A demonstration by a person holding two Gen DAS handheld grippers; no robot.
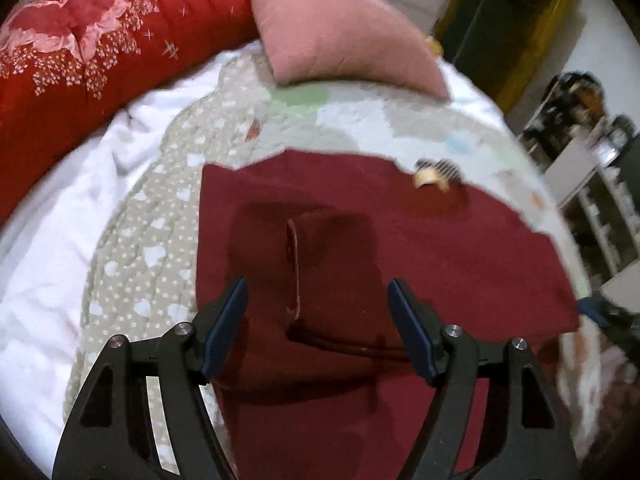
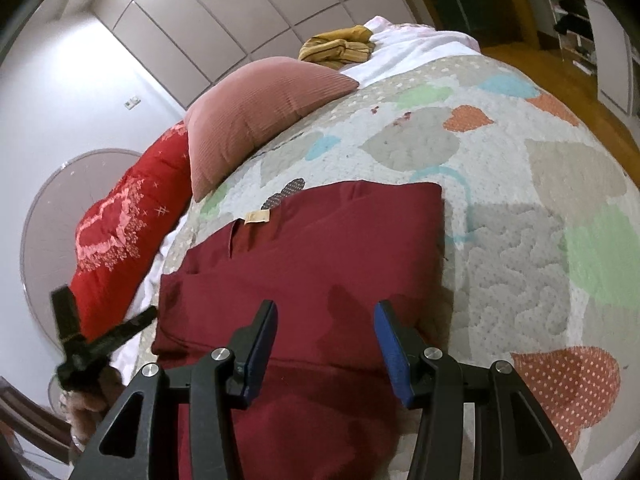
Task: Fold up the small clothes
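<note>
A dark red garment [image 1: 400,248] lies spread on the patchwork quilt; it also shows in the right wrist view [image 2: 320,248], with a tan label [image 2: 257,217] at its far edge. A folded seam or pocket edge [image 1: 294,268] runs down its middle. My left gripper [image 1: 318,292] is open and empty, held just above the garment. My right gripper [image 2: 326,316] is open and empty above the garment's near part. The left gripper also shows in the right wrist view [image 2: 100,332], open, at the garment's left edge.
A pink cushion [image 1: 344,36] and a red floral bolster [image 1: 92,60] lie at the far side of the bed. The quilt [image 2: 520,208] extends to the right. A yellow striped cloth [image 2: 340,48] lies beyond the cushion. Shelves [image 1: 592,168] stand to the right.
</note>
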